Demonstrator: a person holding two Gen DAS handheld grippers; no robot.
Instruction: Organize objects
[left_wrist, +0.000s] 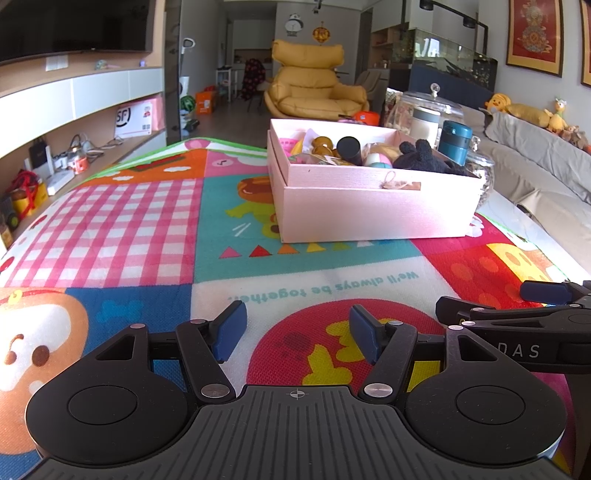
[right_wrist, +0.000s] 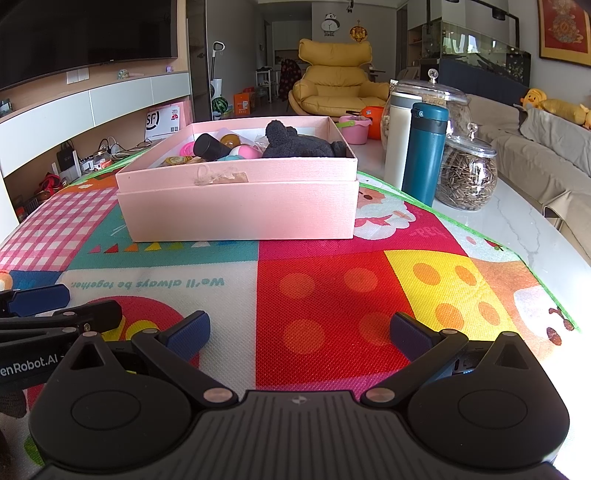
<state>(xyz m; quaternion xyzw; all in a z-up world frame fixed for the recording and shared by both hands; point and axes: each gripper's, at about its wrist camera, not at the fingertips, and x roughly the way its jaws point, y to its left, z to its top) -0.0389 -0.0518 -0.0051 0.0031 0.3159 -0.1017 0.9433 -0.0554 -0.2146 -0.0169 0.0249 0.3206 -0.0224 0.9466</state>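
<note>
1. Here, both grippers sit low at the bottom of each view, side by side over the mat (left_wrist: 147, 206).
2. The left gripper (left_wrist: 297, 338) has its fingers partly apart, and nothing is between them.
3. The right gripper (right_wrist: 300, 334) has its fingers wide apart, and it holds nothing too.
4. The pink box (left_wrist: 373, 210) stands on the mat, right of the middle in the left view and left of the middle in the right view.
5. Many small things are already in the box: a black fuzzy toy (right_wrist: 295, 142), a black tube (right_wrist: 210, 147), some round pink and brown bits.
6. The mat around the box looks bare, so I think most of the tidying is done.
7. A teal bottle (right_wrist: 424, 151), a white bottle (right_wrist: 397, 136) and a jar (right_wrist: 467, 173) of seeds stand just right of the box in the right view.
8. Maybe those are left to sort, but I cannot tell.
</note>
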